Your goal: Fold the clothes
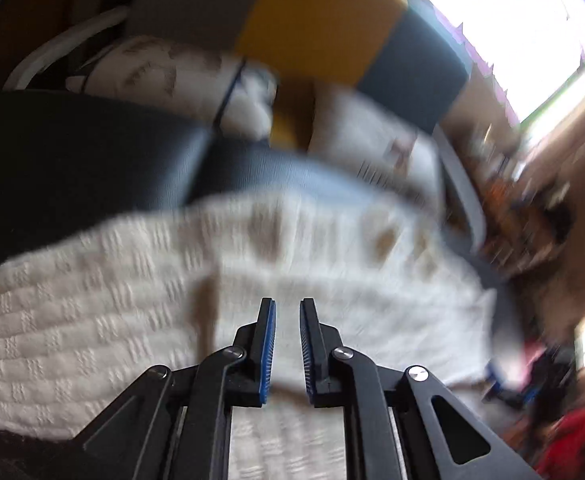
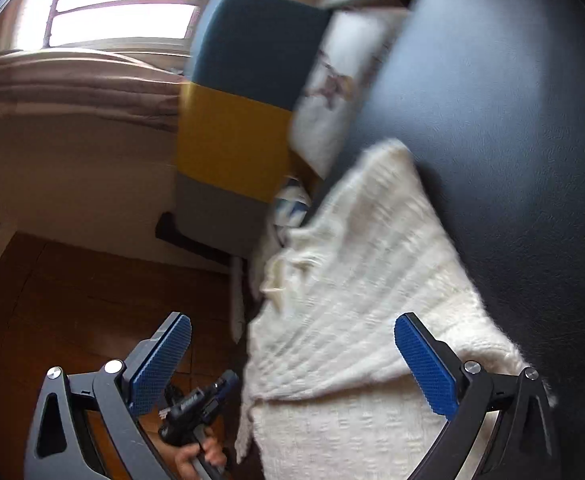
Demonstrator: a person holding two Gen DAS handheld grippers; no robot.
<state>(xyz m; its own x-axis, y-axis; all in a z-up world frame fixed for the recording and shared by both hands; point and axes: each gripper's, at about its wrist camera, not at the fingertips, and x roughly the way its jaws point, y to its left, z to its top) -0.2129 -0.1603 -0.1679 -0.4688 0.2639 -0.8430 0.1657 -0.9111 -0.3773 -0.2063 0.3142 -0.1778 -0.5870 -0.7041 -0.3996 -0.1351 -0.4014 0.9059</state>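
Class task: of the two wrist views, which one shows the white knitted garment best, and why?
The right wrist view: the garment shows nearly whole, lying over the dark surface with its edges visible, between the open right gripper fingers. The left wrist view shows only a blurred close stretch of knit beyond the left gripper.

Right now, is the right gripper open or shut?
Open. In the right wrist view the right gripper has its blue pads spread wide over the white knit garment, nothing between them.
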